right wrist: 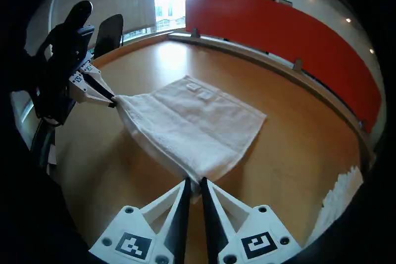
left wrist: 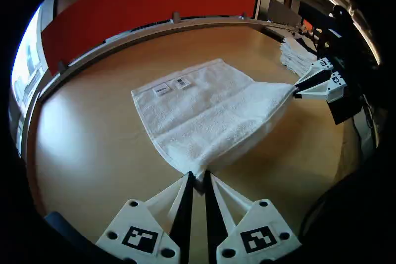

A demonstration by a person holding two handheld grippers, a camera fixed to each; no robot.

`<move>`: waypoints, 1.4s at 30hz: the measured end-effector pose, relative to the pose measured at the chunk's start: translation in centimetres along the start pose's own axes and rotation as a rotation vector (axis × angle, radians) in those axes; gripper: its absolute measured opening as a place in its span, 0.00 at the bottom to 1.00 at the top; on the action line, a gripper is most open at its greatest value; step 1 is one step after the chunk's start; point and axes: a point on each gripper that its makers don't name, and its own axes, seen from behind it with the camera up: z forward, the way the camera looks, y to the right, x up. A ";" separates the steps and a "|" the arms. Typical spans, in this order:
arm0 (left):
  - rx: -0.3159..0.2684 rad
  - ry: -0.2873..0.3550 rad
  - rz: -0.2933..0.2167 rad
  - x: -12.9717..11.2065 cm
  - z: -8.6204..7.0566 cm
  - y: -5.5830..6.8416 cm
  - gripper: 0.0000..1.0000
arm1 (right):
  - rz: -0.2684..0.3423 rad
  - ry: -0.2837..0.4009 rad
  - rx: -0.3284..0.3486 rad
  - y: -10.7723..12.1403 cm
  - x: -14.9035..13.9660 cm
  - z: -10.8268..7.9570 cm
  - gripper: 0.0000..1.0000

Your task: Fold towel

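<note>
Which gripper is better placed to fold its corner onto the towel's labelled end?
Left, probably: the left gripper pinches the towel corner nearer the labels; the right gripper holds the other corner.

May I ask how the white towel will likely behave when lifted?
Probably floppy: the towel sags between the left tool and right tool. Likely light, as two pinched corners hold its edge up. Its textured pile should resist slipping.

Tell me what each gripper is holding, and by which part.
Both hold the white towel. The left gripper pinches one corner of its lifted edge, the right gripper the other corner; the far part lies on the table.
</note>
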 end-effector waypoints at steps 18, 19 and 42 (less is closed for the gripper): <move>0.006 0.020 0.003 3.8 -5.0 0.4 0.15 | -0.025 0.036 -0.006 -0.1 4.3 -4.5 0.16; 0.004 0.019 0.004 3.9 -5.2 0.5 0.15 | -0.027 0.037 -0.006 -0.2 4.4 -4.8 0.16; -0.033 0.022 -0.040 4.7 -9.1 3.2 0.15 | -0.036 0.038 0.001 -0.8 5.5 -9.0 0.16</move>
